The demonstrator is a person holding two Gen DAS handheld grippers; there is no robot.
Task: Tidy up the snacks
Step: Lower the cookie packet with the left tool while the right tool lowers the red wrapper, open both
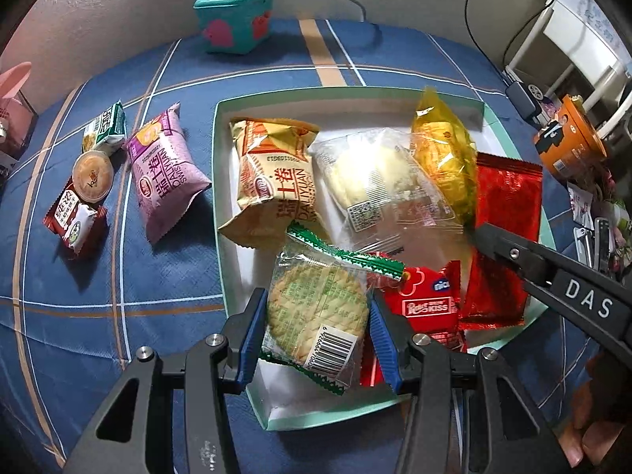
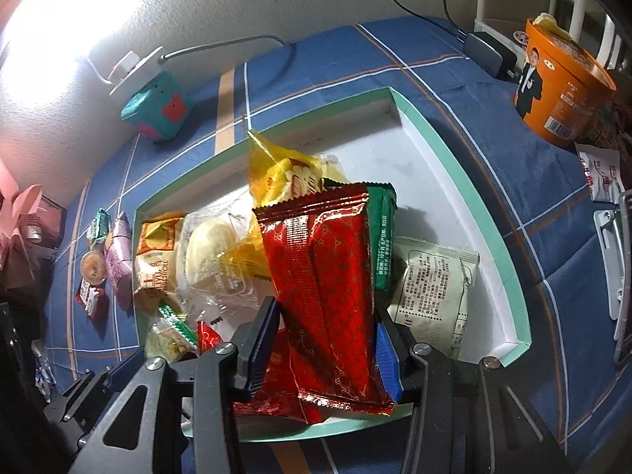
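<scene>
A mint-rimmed white box (image 1: 219,181) sits on a blue plaid cloth and holds several snack packs. My left gripper (image 1: 316,316) is shut on a clear green-edged cracker pack (image 1: 316,308), held over the box's near end. My right gripper (image 2: 328,339) is shut on a shiny red foil pack (image 2: 328,276), held over the box; the same pack shows in the left wrist view (image 1: 505,213), with the right gripper's black finger (image 1: 509,252) on it. A yellow Swiss-roll pack (image 1: 276,181), a clear bun pack (image 1: 375,181) and a yellow bag (image 1: 446,150) lie in the box.
Left of the box lie a purple Swiss-roll pack (image 1: 166,170), a jelly cup (image 1: 93,175), a dark red pack (image 1: 75,221) and a green-white pack (image 1: 104,128). A teal box (image 1: 237,17) stands at the back. An orange noodle cup (image 2: 561,83) stands at the right.
</scene>
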